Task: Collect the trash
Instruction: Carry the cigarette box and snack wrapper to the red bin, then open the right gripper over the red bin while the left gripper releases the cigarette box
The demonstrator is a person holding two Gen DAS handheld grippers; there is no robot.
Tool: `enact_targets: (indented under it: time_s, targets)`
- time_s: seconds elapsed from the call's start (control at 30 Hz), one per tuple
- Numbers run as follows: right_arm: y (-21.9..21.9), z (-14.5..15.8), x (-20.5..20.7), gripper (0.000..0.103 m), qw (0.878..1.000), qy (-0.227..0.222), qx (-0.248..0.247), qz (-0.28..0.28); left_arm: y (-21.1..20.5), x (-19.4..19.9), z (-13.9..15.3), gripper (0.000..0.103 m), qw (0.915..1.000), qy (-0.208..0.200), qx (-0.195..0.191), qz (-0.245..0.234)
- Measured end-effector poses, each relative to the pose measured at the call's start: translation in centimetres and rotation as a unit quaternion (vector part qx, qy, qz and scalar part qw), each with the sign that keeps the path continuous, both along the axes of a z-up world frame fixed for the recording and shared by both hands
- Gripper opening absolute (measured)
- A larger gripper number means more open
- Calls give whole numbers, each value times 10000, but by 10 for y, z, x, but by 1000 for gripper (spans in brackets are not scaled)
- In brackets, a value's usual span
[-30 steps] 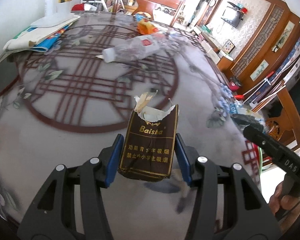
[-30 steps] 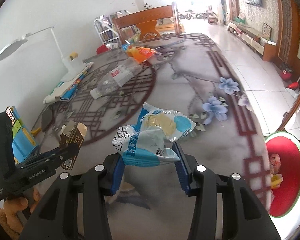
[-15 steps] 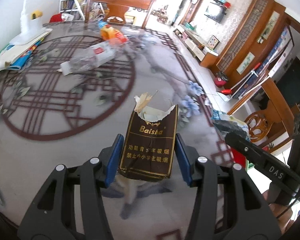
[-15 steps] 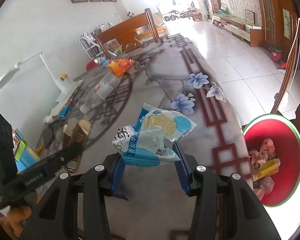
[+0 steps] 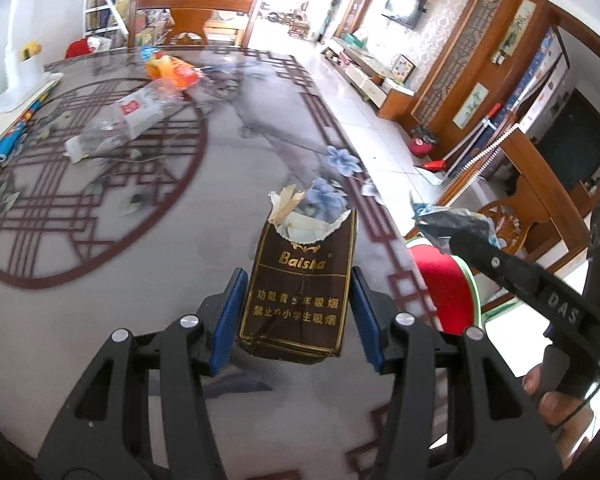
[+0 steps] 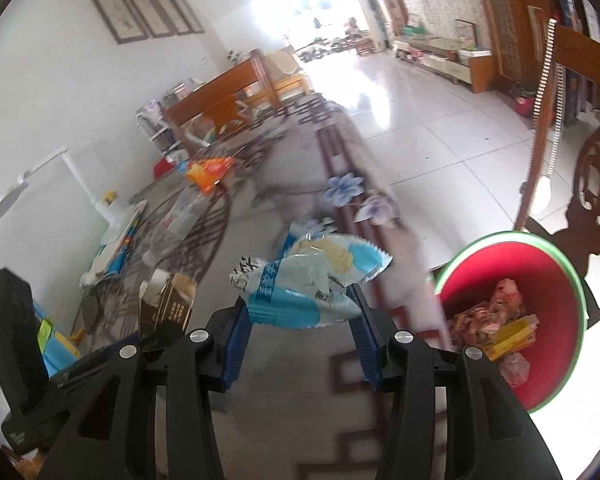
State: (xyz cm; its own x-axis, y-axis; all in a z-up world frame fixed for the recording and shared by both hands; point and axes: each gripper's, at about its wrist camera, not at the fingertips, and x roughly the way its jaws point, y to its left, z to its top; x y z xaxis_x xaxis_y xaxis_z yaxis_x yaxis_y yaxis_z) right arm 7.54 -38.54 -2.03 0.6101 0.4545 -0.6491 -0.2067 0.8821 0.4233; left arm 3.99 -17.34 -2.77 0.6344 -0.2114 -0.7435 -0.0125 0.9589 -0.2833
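Note:
My left gripper [image 5: 296, 316] is shut on a torn brown cigarette pack [image 5: 298, 284], held upright above the patterned table [image 5: 140, 240]. My right gripper [image 6: 298, 330] is shut on a crumpled blue and white snack wrapper [image 6: 308, 280] near the table's right edge. A red bin [image 6: 540, 280] with a green rim stands on the floor just right of that edge, with several pieces of trash inside. In the left wrist view the bin [image 5: 444, 280] shows behind the right gripper's arm. The cigarette pack [image 6: 168, 300] also appears at the left of the right wrist view.
On the table lie a crushed clear plastic bottle [image 5: 128, 120], an orange snack bag [image 5: 172, 70] and a stack of papers [image 5: 16, 108]. A white desk lamp [image 6: 40, 184] stands by the wall. Wooden chairs stand at the far end [image 5: 192, 12] and beside the bin [image 6: 580, 160].
Both grippers have carried their loads to the right across the table toward its edge. The red bin has come much closer and fuller into the right wrist view.

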Motion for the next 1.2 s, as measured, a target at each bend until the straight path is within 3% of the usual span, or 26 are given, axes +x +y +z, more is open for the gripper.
enact_targets:
  time_s: [0.23, 0.43, 0.67, 0.7, 0.73, 0.87, 1.2]
  targets:
    - [-66, 3, 8, 44, 9950, 94, 72, -995, -62, 22, -3, 49, 9965, 146, -334, -755]
    - [-136, -11, 7, 45, 9760, 404, 549, -2069, -128, 38, -15, 49, 9872, 341, -485, -1480]
    - [-157, -19, 11, 48, 9659, 577, 633, -2444, -174, 49, -22, 52, 9806, 341, -322, -1903]
    - [-159, -18, 10, 57, 9640, 576, 646, -2514, -175, 50, -22, 58, 9808, 324, -309, -1900]
    - [-162, -17, 8, 65, 9607, 529, 718, -2628, -174, 51, -22, 72, 9814, 281, -326, -1872]
    - [-164, -15, 8, 67, 9570, 431, 780, -2761, -161, 56, -20, 84, 9851, 124, -335, -1681]
    - [-118, -8, 30, 69, 9712, 465, 710, -2225, -77, 68, -21, 86, 9947, 129, -217, -1001]
